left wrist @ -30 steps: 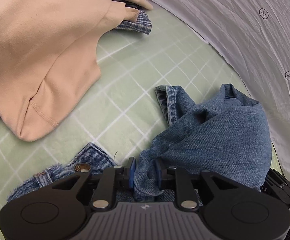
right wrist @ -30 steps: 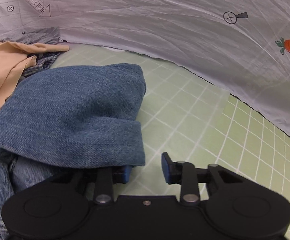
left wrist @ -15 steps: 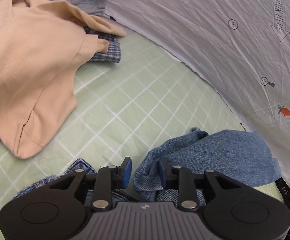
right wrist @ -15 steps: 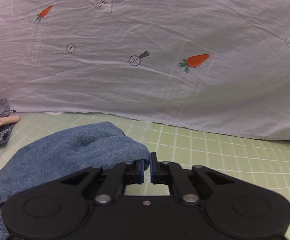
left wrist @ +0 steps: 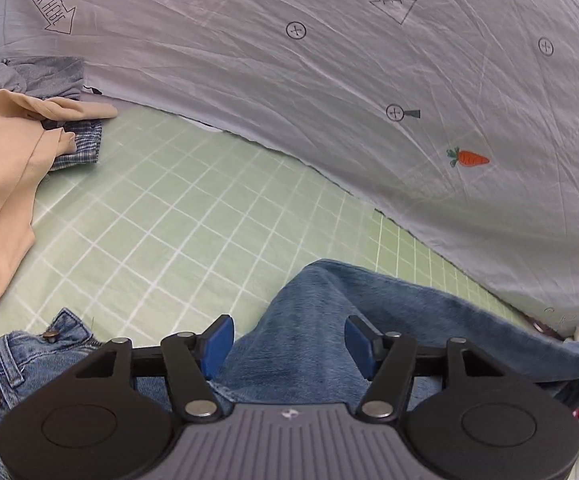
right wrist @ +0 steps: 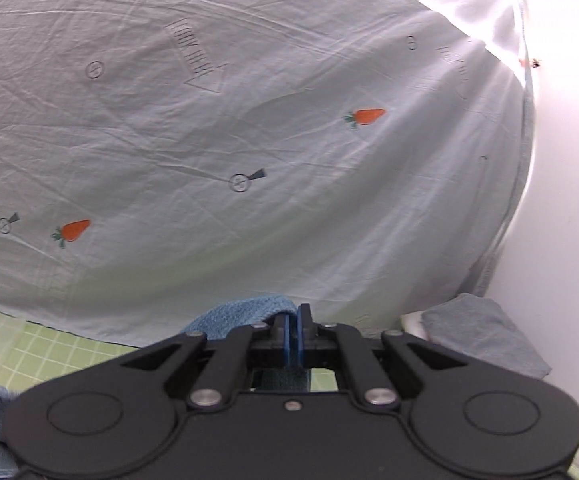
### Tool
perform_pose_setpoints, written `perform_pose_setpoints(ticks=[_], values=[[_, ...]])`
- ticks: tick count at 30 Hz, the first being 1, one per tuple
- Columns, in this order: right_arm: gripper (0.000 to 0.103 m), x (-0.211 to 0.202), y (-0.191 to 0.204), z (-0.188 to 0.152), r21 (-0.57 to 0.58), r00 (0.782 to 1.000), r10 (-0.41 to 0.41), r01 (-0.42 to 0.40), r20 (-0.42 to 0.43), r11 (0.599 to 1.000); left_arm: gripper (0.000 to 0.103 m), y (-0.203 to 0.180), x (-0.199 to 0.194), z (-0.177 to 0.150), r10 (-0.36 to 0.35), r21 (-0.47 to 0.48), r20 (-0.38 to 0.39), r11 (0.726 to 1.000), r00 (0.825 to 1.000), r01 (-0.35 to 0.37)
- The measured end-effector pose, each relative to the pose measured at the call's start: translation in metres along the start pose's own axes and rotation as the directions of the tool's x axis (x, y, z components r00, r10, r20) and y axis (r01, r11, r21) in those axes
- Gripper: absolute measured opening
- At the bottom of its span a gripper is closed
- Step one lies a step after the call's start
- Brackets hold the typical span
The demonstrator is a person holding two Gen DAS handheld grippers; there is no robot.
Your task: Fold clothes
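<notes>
Stretching across the green sheet (left wrist: 193, 216), rumpled blue jeans (left wrist: 309, 344), one hem lifted.

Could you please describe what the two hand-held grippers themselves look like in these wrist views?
The left hand-held gripper has a ribbed grey housing bearing a small pale emblem, black linkage arms with silver pivot pins, two round black discs, and blue pads on its fingers. The right hand-held gripper has the same black linkages, silver pins and blue pads, but a plain black housing with one small centre screw. No cables, hands or sleeves show.
</notes>
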State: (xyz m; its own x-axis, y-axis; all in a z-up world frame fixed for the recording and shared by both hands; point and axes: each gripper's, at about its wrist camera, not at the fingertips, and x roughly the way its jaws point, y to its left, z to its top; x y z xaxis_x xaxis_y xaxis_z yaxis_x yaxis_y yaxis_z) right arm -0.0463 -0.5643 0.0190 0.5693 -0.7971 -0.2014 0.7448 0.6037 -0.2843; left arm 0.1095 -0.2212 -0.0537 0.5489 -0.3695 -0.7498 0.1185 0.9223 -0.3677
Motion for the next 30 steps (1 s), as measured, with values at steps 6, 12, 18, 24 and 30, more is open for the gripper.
perform_pose_setpoints(ticks=[6, 12, 18, 24, 30], values=[[0.004, 0.020, -0.066, -0.005, -0.025, 0.998, -0.066, 0.066, 0.009, 0.997, 0.063, -0.015, 0.024, -0.036, 0.112, 0.064, -0.055, 0.992, 0.992, -0.108], [0.014, 0.074, -0.067, -0.019, -0.061, 0.992, 0.094, -0.099, -0.078, 0.993, 0.074, -0.039, 0.037, -0.052, 0.228, 0.151, -0.017, 0.963, 0.974, -0.223], [0.043, 0.142, -0.061, -0.069, 0.162, 0.897, 0.199, -0.145, -0.394, 0.976, 0.080, -0.055, 0.048, -0.058, 0.293, 0.210, -0.024, 0.936, 0.956, -0.281], [0.067, 0.126, -0.067, -0.126, 0.229, 0.841, 0.187, -0.078, -0.507, 0.970, 0.089, -0.068, 0.059, -0.065, 0.340, 0.296, -0.045, 0.903, 0.939, -0.312], [0.074, 0.117, -0.072, -0.171, 0.244, 0.786, 0.201, -0.066, -0.585, 0.968, 0.091, -0.083, 0.073, -0.071, 0.384, 0.401, -0.076, 0.857, 0.920, -0.324]])
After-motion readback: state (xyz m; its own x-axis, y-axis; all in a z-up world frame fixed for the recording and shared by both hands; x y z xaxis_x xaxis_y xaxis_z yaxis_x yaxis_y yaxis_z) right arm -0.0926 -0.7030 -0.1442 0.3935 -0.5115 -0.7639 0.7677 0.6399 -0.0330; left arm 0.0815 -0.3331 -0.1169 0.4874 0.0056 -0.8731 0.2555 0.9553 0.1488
